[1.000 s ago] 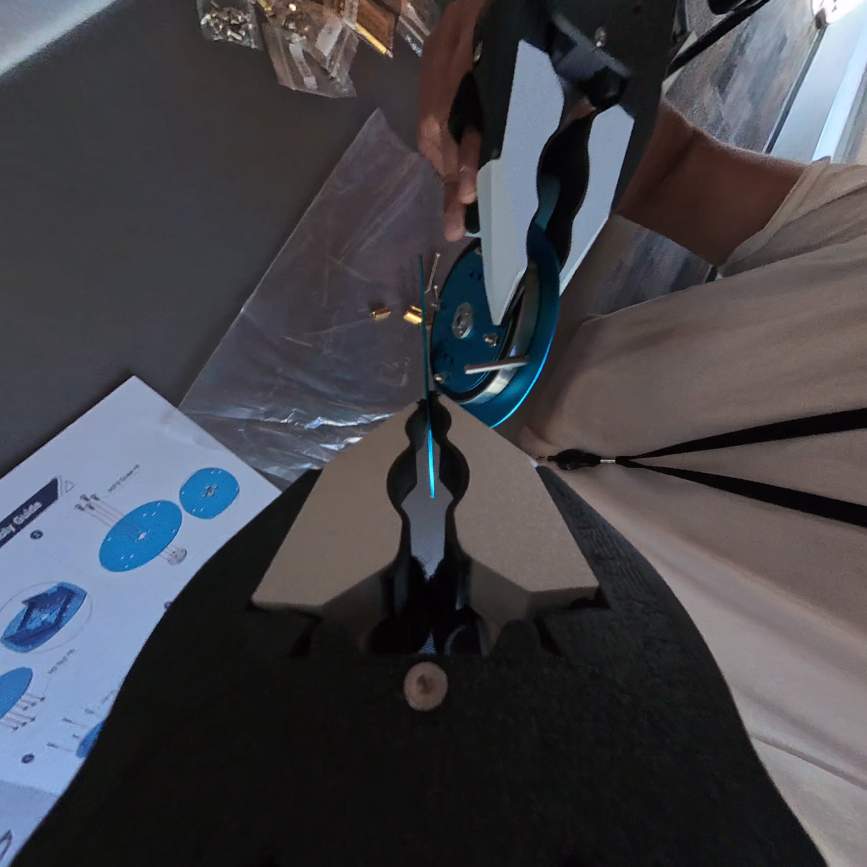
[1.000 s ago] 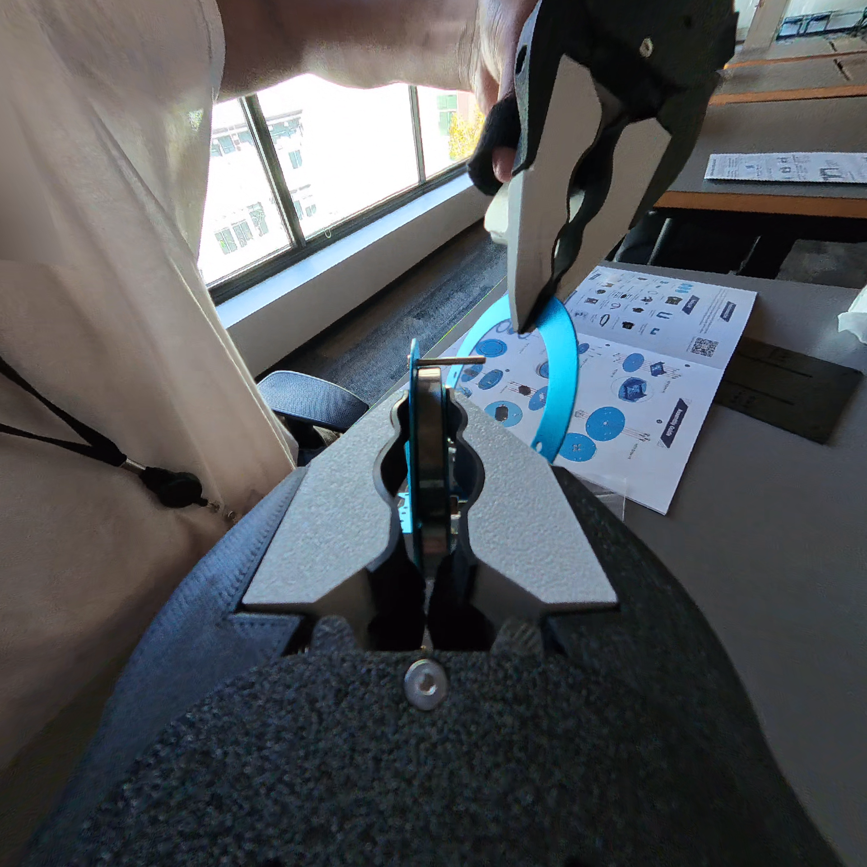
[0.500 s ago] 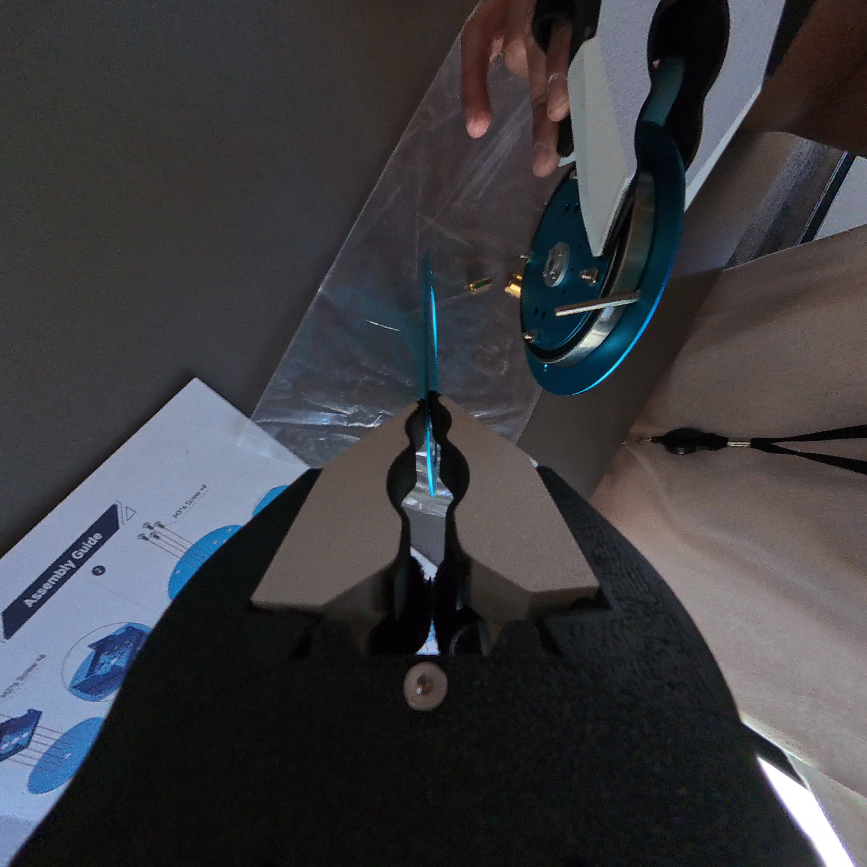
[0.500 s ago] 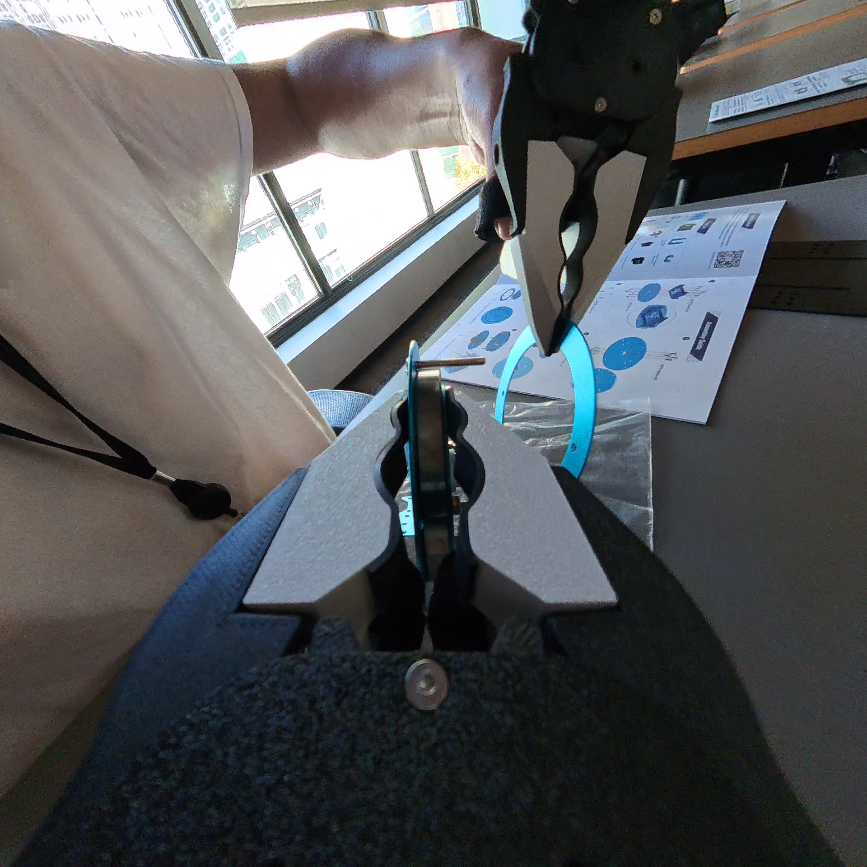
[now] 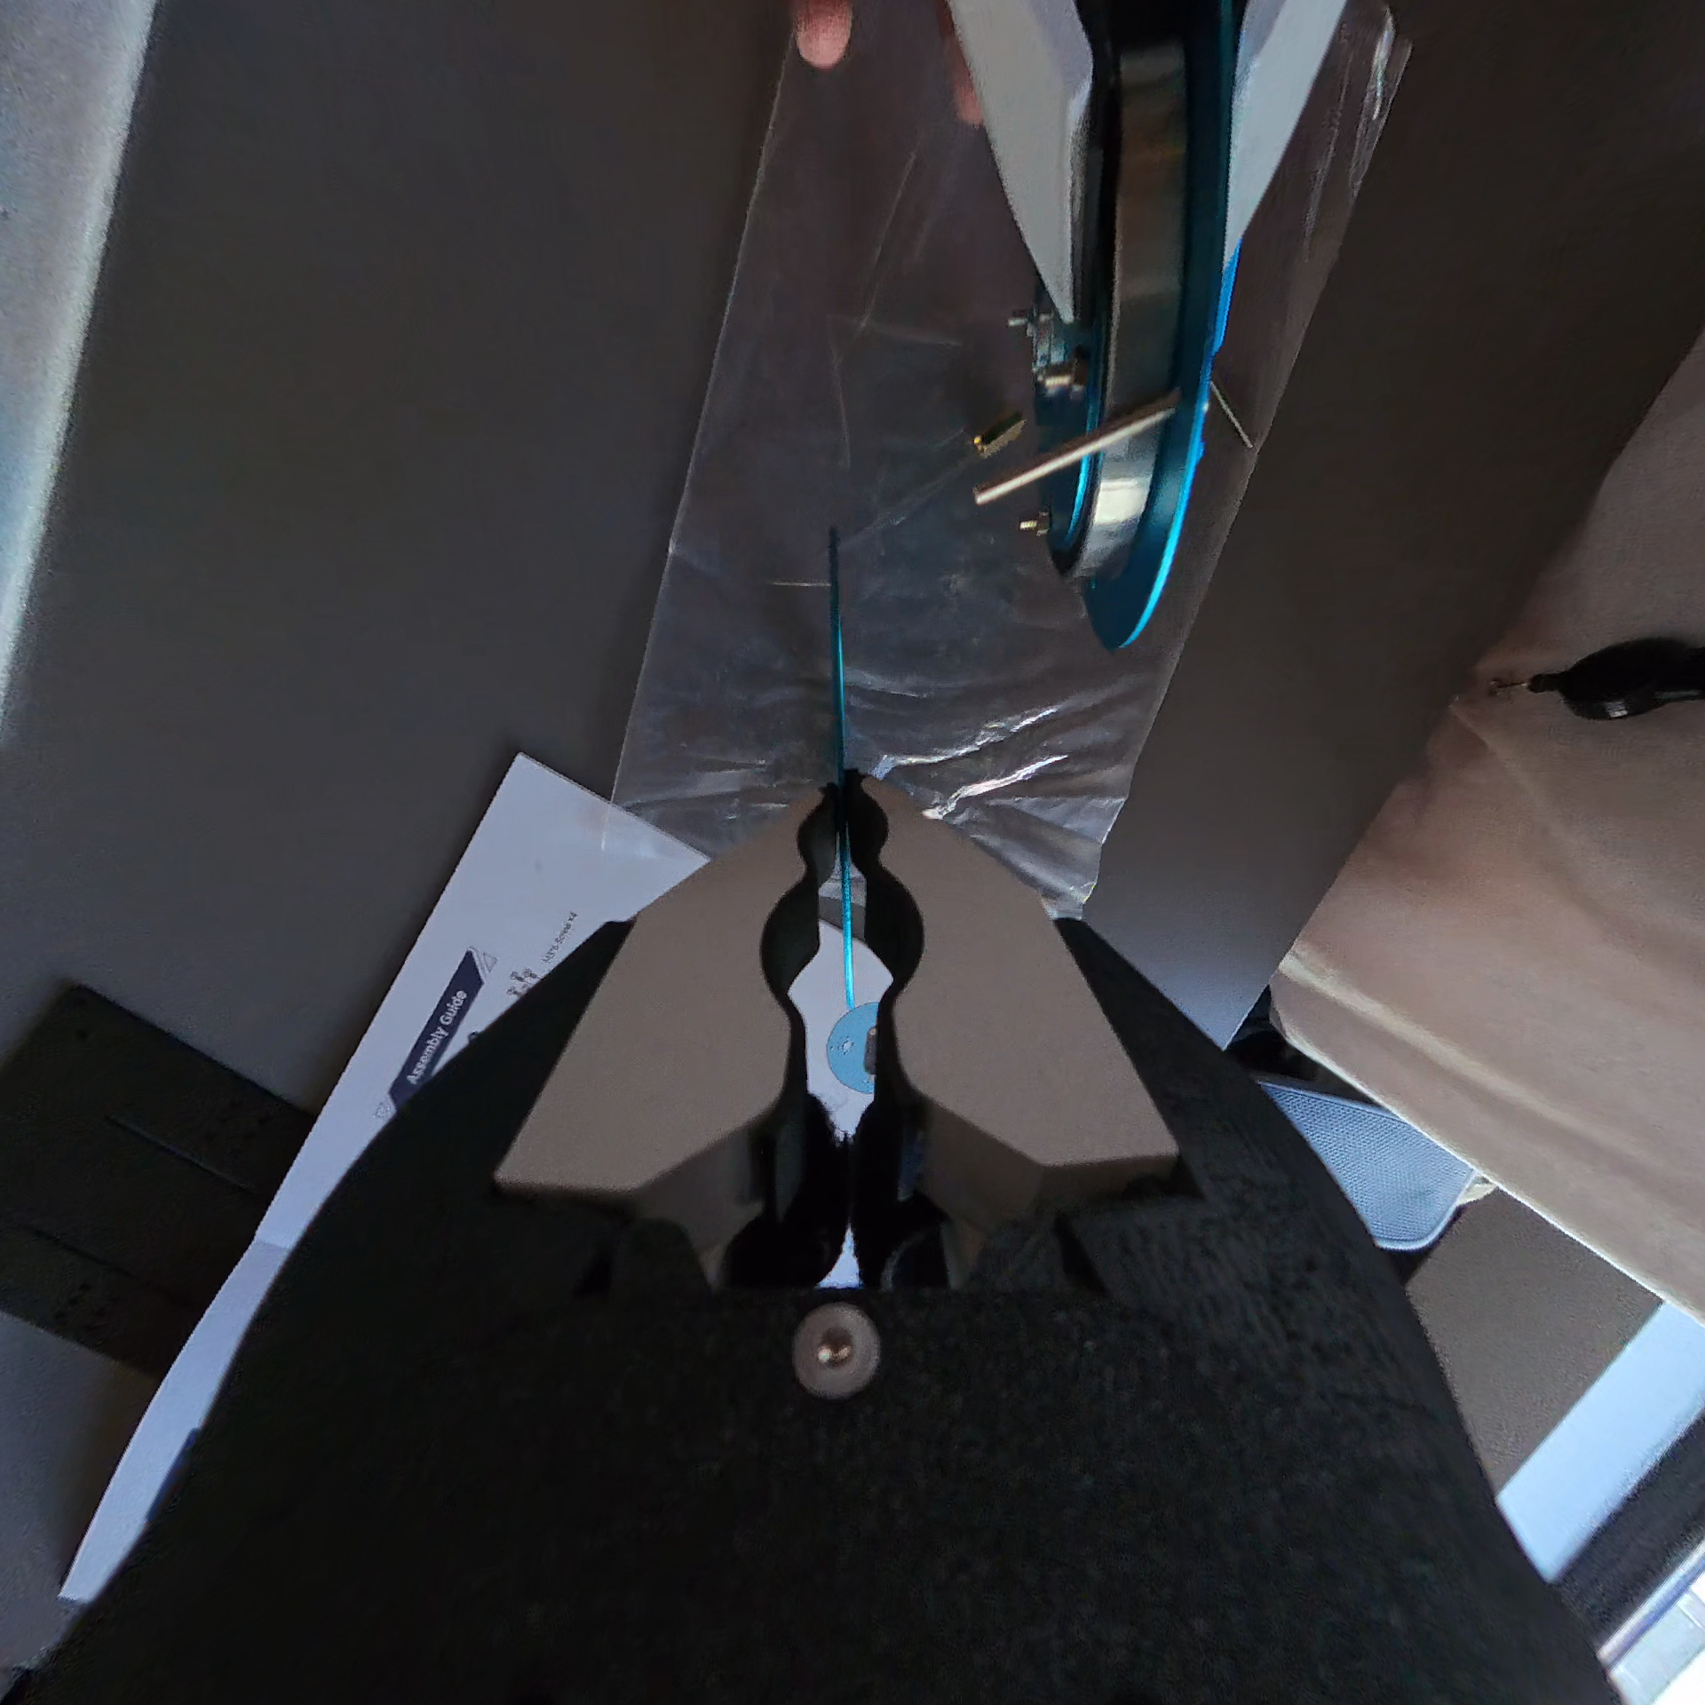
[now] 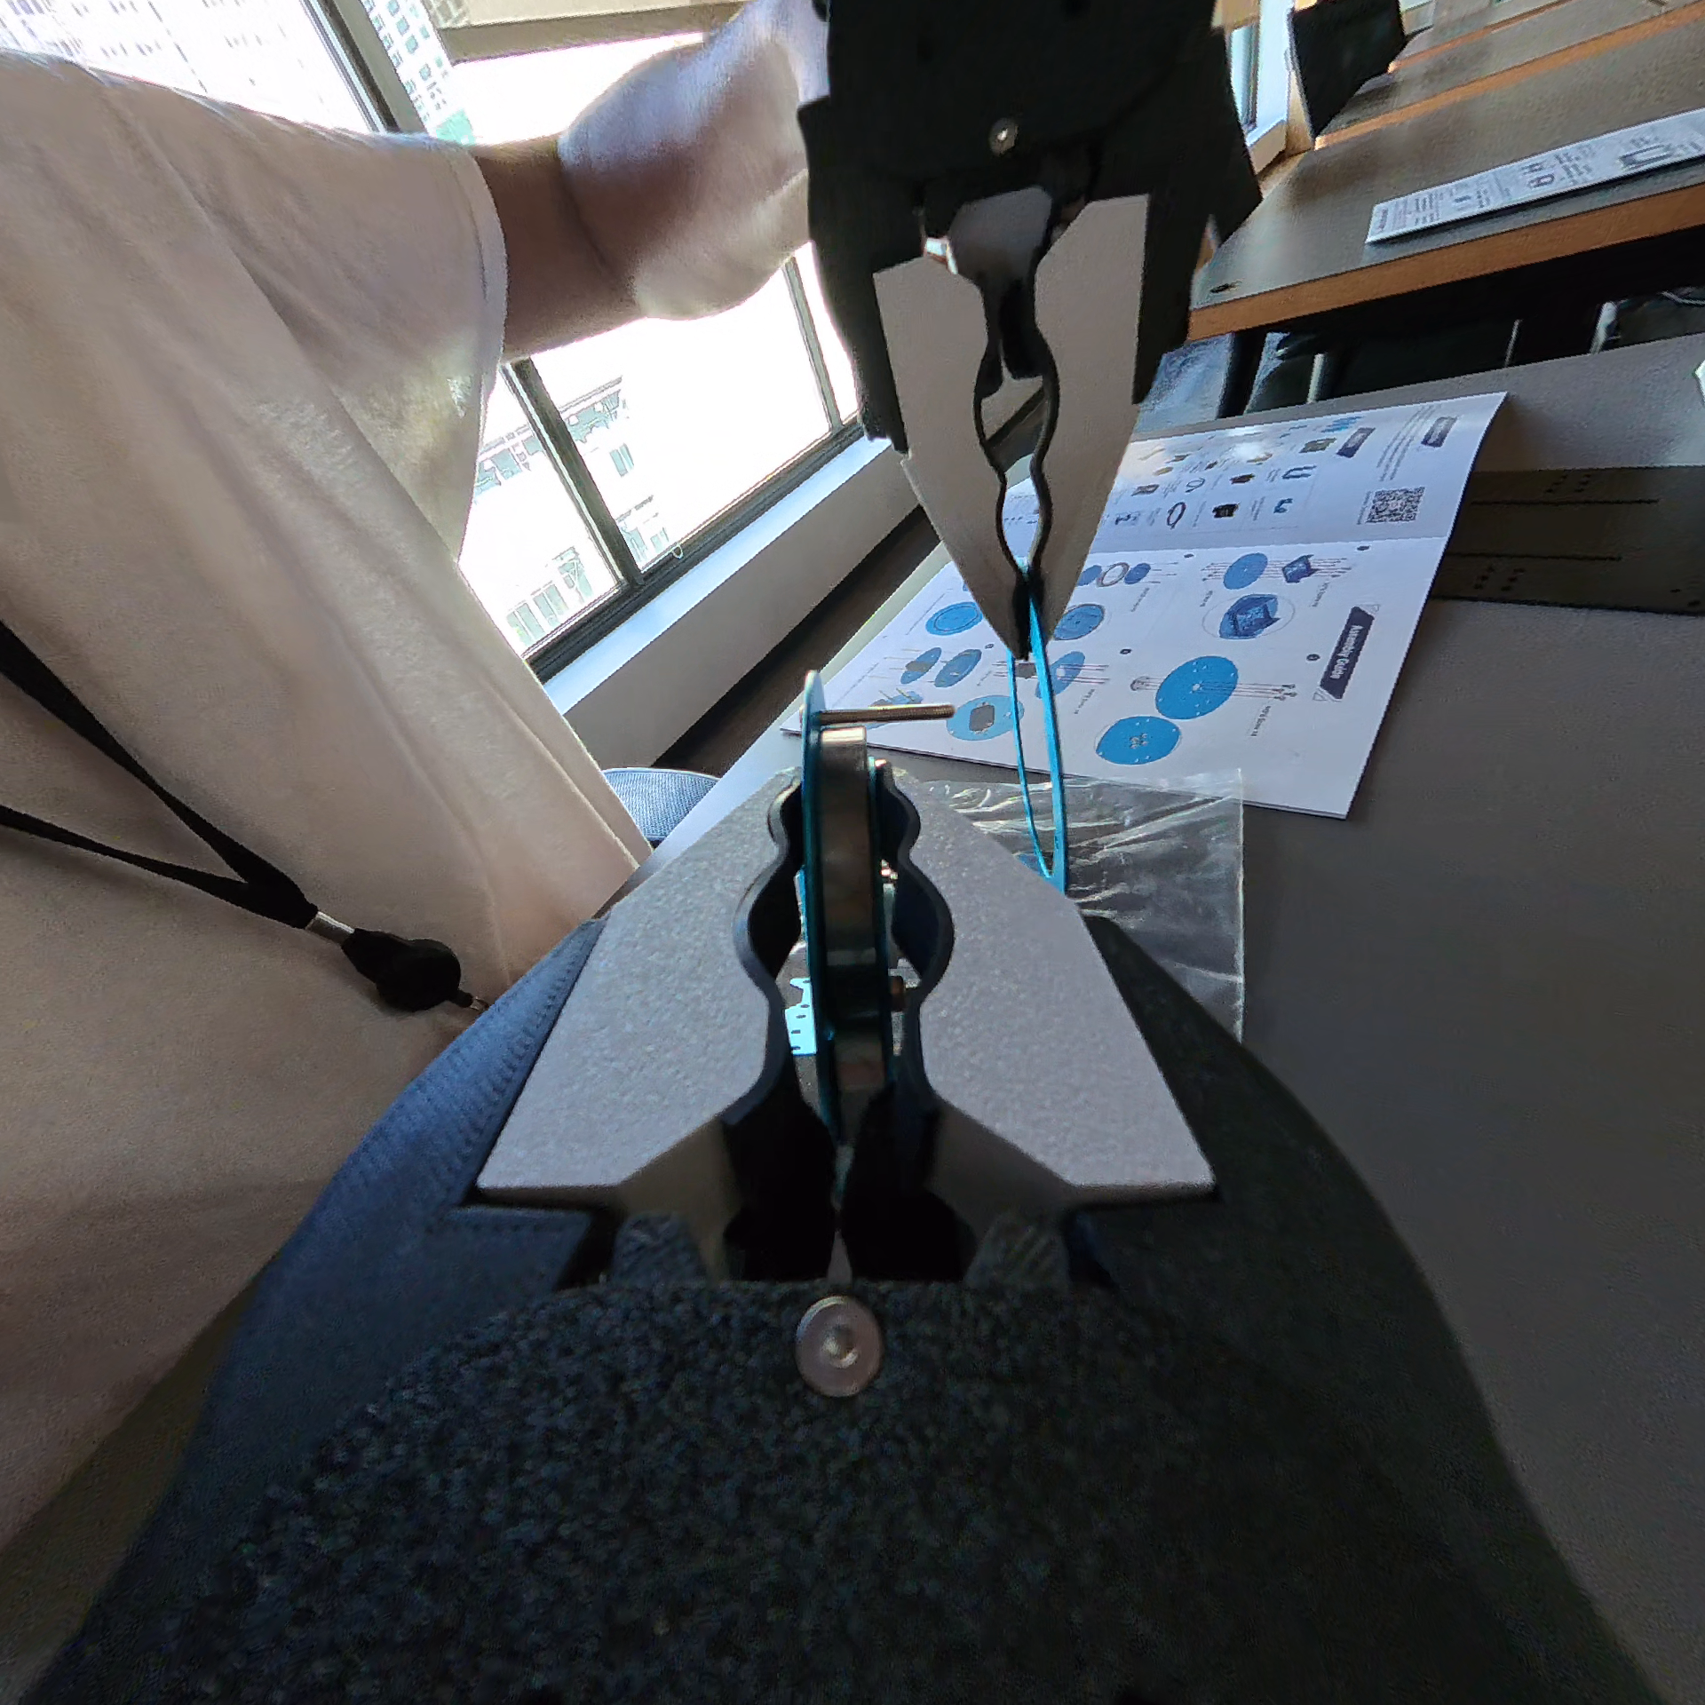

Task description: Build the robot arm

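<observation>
My left gripper (image 5: 844, 784) is shut on a thin blue metal ring (image 5: 836, 646), seen edge-on above a clear plastic bag (image 5: 886, 480). In the right wrist view the same gripper (image 6: 1024, 637) hangs fingers down, with the ring (image 6: 1047, 784) below its tips. My right gripper (image 6: 835, 784) is shut on a blue disc assembly with a steel bearing (image 6: 844, 886) and a steel pin (image 6: 890, 712) pointing toward the ring. In the left wrist view that assembly (image 5: 1139, 387) is held at the upper right, apart from the ring.
A printed instruction sheet (image 6: 1245, 627) lies on the grey table (image 6: 1476, 923), beside a black flat plate (image 6: 1568, 554). A brass standoff (image 5: 998, 434) lies on the bag. A person in a beige shirt (image 6: 231, 646) with a black lanyard sits close by the table edge. There is about 10 cm between the tips of the two grippers.
The two grippers have drawn apart. The left one has lifted and turned more vertical with the ring. The disc assembly has moved up and right in the left view.
</observation>
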`<state>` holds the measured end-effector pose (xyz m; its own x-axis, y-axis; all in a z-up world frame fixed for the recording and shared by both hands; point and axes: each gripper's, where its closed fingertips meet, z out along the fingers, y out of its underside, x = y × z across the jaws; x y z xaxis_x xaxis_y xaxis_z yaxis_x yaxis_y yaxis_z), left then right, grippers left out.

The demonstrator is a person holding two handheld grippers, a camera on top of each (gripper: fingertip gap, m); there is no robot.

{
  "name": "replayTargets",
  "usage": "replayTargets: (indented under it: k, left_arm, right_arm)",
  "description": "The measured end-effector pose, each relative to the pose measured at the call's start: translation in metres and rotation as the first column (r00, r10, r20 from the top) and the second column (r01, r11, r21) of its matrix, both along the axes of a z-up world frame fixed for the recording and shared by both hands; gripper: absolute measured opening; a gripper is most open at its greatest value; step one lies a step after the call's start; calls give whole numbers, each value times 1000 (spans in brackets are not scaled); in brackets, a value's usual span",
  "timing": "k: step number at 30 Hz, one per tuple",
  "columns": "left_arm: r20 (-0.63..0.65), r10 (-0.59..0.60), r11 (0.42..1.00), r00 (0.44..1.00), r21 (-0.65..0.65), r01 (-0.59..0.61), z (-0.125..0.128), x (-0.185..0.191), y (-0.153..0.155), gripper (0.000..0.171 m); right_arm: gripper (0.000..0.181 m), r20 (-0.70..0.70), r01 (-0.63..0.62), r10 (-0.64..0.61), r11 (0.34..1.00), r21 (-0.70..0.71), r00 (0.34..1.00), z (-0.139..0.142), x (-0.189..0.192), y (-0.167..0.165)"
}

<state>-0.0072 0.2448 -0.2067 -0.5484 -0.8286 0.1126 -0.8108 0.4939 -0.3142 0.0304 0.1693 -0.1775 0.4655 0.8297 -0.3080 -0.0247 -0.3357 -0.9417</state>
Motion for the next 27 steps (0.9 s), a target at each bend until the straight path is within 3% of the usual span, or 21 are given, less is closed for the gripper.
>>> replayTargets:
  k: [5, 11, 12, 14, 16, 19, 21, 27]
  left_arm:
    - [63, -16, 1000, 998, 20, 15, -10, -4, 3, 5]
    - [182, 65, 993, 981, -114, -44, -12, -9, 9, 23]
    - [198, 91, 988, 976, -143, -63, -14, -11, 12, 22]
    - [227, 154, 965, 962, -242, -98, -13, -16, 14, 4]
    - [255, 240, 937, 937, -313, -155, -7, -14, 21, 0]
    - [227, 283, 917, 932, -349, -193, 5, -15, 26, 0]
    - [142, 271, 906, 952, -371, -203, 9, -17, 18, 0]
    - [51, 183, 959, 982, -230, -167, -7, -3, 7, 0]
  right_arm:
    - [12, -6, 0, 0, 1000, 0, 1000, 2, 2, 0]
    - [12, 15, -18, 18, 1000, -12, 1000, -3, -5, -2]
    - [12, 17, -20, 20, 1000, -11, 1000, -3, -6, -2]
    - [12, 17, -26, 26, 1000, -11, 1000, -2, -7, -3]
    - [12, 15, -27, 27, 1000, -8, 1000, 0, -8, -3]
    - [12, 11, -26, 27, 1000, -5, 1000, 2, -8, -3]
    - [12, 11, -28, 28, 1000, -4, 1000, 3, -9, -3]
    - [12, 25, -26, 26, 1000, -1, 999, 4, -10, -6]
